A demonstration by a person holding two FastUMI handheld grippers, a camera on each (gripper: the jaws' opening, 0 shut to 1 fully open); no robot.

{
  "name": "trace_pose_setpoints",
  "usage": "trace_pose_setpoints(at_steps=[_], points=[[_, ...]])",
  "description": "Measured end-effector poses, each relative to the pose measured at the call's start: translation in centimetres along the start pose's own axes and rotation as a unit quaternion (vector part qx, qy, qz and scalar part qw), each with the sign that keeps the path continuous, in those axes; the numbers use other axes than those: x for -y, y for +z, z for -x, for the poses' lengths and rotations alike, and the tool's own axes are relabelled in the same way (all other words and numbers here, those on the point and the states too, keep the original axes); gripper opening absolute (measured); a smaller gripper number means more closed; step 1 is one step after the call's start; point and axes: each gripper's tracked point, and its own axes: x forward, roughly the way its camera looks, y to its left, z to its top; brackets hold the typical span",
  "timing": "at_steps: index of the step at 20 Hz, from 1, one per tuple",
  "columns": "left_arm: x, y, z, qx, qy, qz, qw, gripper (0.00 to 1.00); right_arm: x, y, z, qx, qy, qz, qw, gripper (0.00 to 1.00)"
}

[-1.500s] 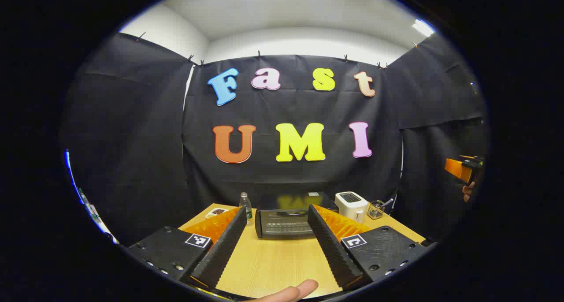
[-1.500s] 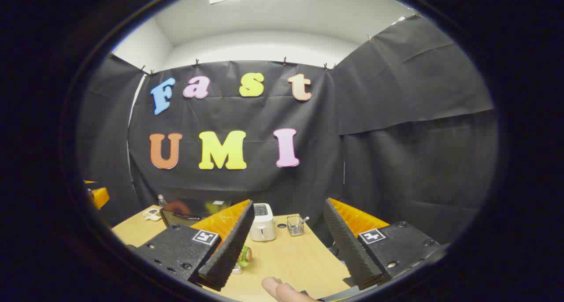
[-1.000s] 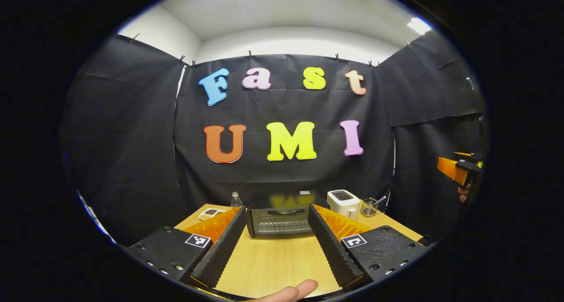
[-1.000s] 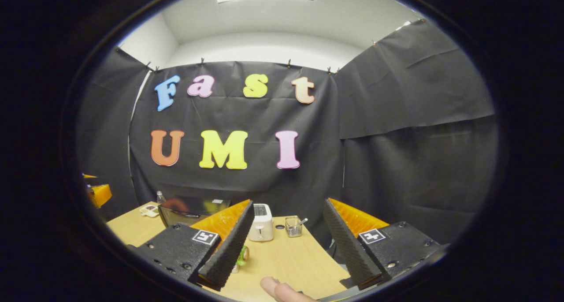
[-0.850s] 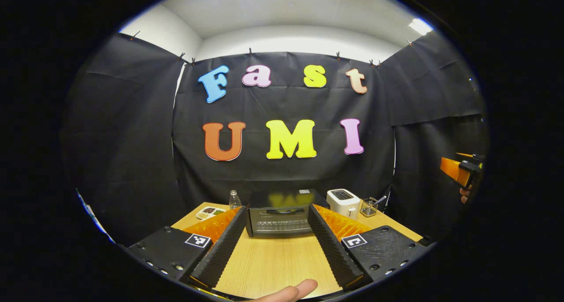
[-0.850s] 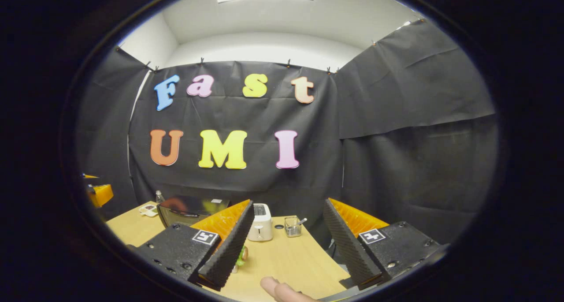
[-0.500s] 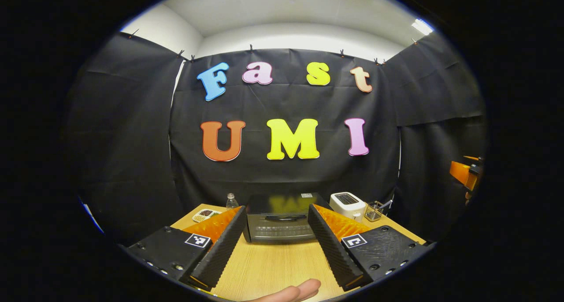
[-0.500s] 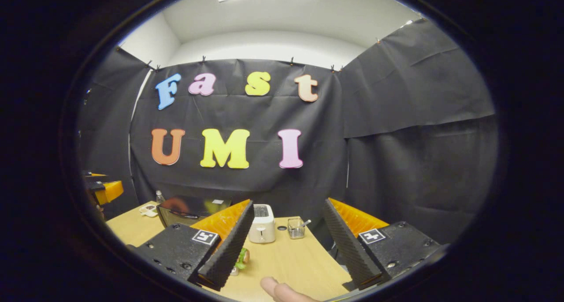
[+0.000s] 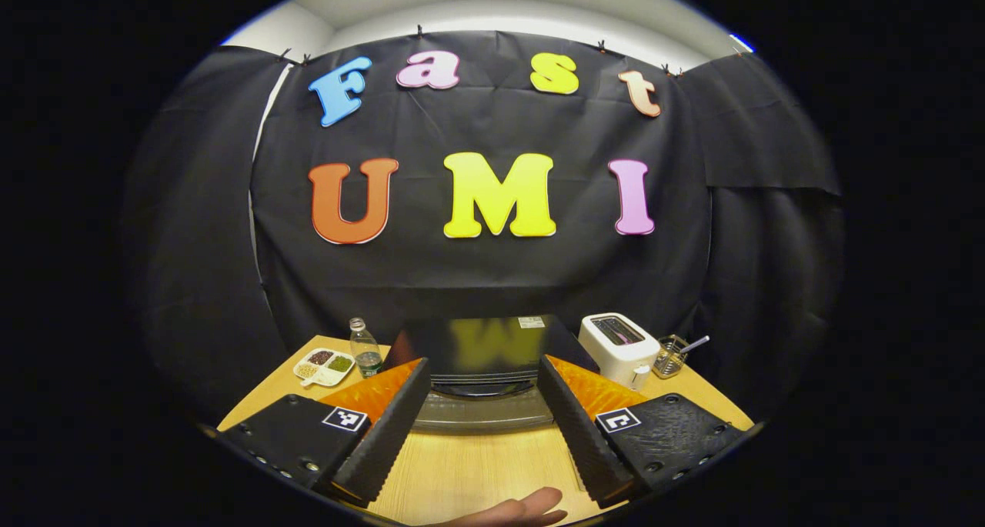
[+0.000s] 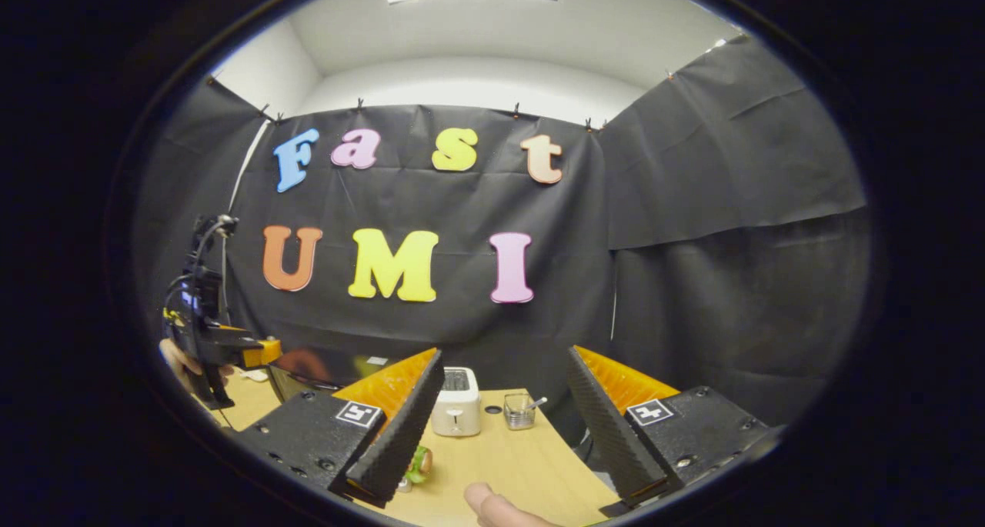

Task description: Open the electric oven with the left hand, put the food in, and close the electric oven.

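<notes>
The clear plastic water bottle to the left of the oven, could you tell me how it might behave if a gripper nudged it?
The clear plastic water bottle stands upright, tall and narrow, so a nudge near its cap would probably tip it. It looks only part full, so likely light. Once down, its round body could roll toward the white divided snack tray beside it.

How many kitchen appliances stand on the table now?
2: a black electric oven at the middle back and a white toaster to its right. Others may be hidden behind the hand-held gripper's fingers.
</notes>
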Motion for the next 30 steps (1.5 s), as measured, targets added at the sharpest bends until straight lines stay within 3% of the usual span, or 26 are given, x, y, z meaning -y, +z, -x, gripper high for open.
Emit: trace_pose_setpoints(at_steps=[6, 7, 10, 11, 13, 14, 15, 16, 19, 20, 21, 24, 25, 26, 27, 28, 29, 30], points=[[0.7, -4.3, -7.9, -0.061, 0.002, 0.001, 0.998, 0.93, 0.0, -1.9, -0.8, -0.026, 0.019, -0.028, 0.999, 0.91], [0.8, -5.2, -8.7, -0.075, 0.003, -0.002, 0.997, 0.93, 0.4, -1.9, -0.8, -0.025, 0.017, -0.03, 0.999, 1.0], [0.8, -7.5, -11.2, -0.108, 0.001, 0.004, 0.994, 0.93, 1.3, -2.3, -0.8, -0.021, 0.011, -0.036, 0.999, 1.0], [0.5, -8.2, -11.6, -0.123, 0.009, 0.008, 0.992, 0.93, 1.7, -2.3, -1.0, -0.019, 0.007, -0.033, 0.999, 0.91], [0.3, -8.8, -12.3, -0.135, 0.008, 0.024, 0.991, 0.95, 2.6, -2.0, -1.3, -0.01, -0.005, -0.025, 1.0, 0.91], [0.2, -9.1, -12.5, -0.138, 0.003, 0.031, 0.99, 0.95, 2.7, -1.9, -1.4, -0.007, -0.008, -0.022, 1.0, 1.0], [0.4, -9.7, -12.3, -0.149, 0.001, 0.034, 0.988, 0.96, 2.7, -2.0, -1.3, -0.005, -0.008, -0.021, 1.0, 1.0], [0.1, -9.7, -12.4, -0.148, 0.004, 0.03, 0.988, 0.98, 2.7, -2.2, -1.4, -0.005, -0.006, -0.021, 1.0, 0.91], [0.3, -10.1, -11.9, -0.162, 0.009, 0.017, 0.987, 0.96, 2.8, -2.5, -1.8, -0.01, -0.007, -0.024, 1.0, 0.91], [0.2, -10.1, -11.6, -0.163, 0.012, 0.013, 0.986, 0.96, 2.9, -2.7, -1.9, -0.013, -0.008, -0.025, 1.0, 1.0], [0.3, -10.2, -11.4, -0.165, 0.017, 0.012, 0.986, 0.96, 2.9, -2.7, -1.9, -0.015, -0.01, -0.025, 1.0, 0.91], [0.5, -10.8, -10.2, -0.167, 0.025, 0.016, 0.986, 0.96, 2.9, -2.7, -1.7, -0.017, -0.013, -0.026, 0.999, 0.91], [0.6, -10.9, -9.7, -0.166, 0.024, 0.019, 0.986, 0.96, 2.8, -2.6, -1.4, -0.018, -0.013, -0.026, 0.999, 1.0], [0.6, -11.2, -9.0, -0.169, 0.025, 0.023, 0.985, 0.96, 2.6, -2.7, -1.2, -0.017, -0.011, -0.024, 0.999, 0.91], [0.6, -11.5, -8.3, -0.168, 0.028, 0.024, 0.985, 0.96, 2.5, -2.5, -0.9, -0.015, -0.011, -0.023, 1.0, 0.91], [0.7, -11.9, -7.6, -0.168, 0.03, 0.02, 0.985, 0.97, 2.5, -2.3, -0.7, -0.013, -0.011, -0.021, 1.0, 1.0], [0.8, -12.5, -7.0, -0.166, 0.032, 0.014, 0.986, 0.96, 2.3, -2.1, -0.5, -0.01, -0.011, -0.021, 1.0, 1.0], [0.9, -12.9, -6.4, -0.162, 0.033, 0.011, 0.986, 0.96, 2.2, -2.0, -0.2, -0.007, -0.011, -0.023, 1.0, 0.91]])
